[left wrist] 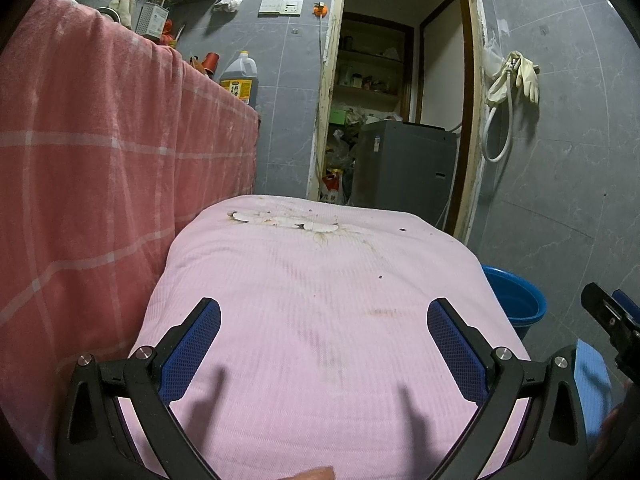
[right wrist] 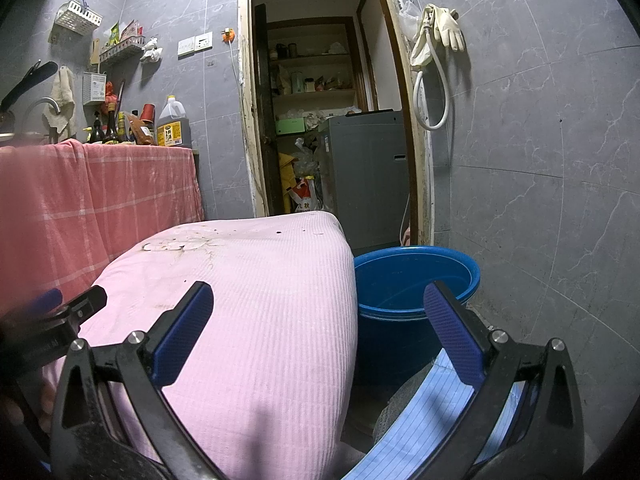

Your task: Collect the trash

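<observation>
A pink cloth-covered table point(left wrist: 320, 320) fills the left wrist view; it also shows in the right wrist view point(right wrist: 248, 320). Flat pale scraps point(left wrist: 280, 220) and small dark crumbs point(left wrist: 402, 230) lie near its far edge, seen too in the right wrist view point(right wrist: 176, 245). A blue bucket point(right wrist: 412, 276) stands on the floor right of the table; its rim shows in the left wrist view point(left wrist: 520, 300). My left gripper point(left wrist: 324, 316) is open and empty above the near part of the table. My right gripper point(right wrist: 318, 300) is open and empty over the table's right edge and the bucket.
A counter draped in red checked cloth point(left wrist: 100, 152) stands to the left with bottles and an oil jug point(right wrist: 173, 125). An open doorway point(left wrist: 400, 80) with a grey appliance point(right wrist: 368, 168) lies beyond. A grey tiled wall point(right wrist: 540, 180) is on the right. Blue striped fabric point(right wrist: 420, 420) lies below the right gripper.
</observation>
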`<move>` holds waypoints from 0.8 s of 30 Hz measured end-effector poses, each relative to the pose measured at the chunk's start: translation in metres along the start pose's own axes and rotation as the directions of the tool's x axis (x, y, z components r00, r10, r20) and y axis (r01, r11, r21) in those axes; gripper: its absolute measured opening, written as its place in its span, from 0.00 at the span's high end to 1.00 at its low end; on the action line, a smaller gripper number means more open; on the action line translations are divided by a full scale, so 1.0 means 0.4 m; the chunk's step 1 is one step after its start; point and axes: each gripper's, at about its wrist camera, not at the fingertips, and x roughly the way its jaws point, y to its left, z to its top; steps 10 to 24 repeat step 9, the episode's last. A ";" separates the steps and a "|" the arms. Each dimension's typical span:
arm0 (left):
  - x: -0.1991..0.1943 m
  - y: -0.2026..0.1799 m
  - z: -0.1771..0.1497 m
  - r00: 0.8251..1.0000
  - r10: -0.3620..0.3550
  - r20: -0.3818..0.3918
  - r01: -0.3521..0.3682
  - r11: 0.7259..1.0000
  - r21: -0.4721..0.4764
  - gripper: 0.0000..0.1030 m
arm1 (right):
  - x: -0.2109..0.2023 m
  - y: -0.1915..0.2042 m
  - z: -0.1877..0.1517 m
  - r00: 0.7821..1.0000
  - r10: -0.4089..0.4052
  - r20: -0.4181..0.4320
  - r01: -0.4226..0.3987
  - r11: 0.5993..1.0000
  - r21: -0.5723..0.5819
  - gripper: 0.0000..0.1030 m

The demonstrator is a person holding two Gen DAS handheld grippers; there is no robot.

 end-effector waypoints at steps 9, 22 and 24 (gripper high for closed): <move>0.010 0.022 -0.002 1.000 0.006 -0.010 -0.006 1.000 0.001 0.01 | 0.000 0.001 0.000 1.000 0.000 0.000 0.000 1.000 0.000 0.00; 0.010 0.022 -0.002 1.000 0.006 -0.010 -0.006 1.000 0.001 0.01 | 0.000 0.001 0.000 1.000 0.000 0.000 0.000 1.000 0.000 0.00; 0.010 0.022 -0.002 1.000 0.006 -0.010 -0.006 1.000 0.001 0.01 | 0.000 0.001 0.000 1.000 0.000 0.000 0.000 1.000 0.000 0.00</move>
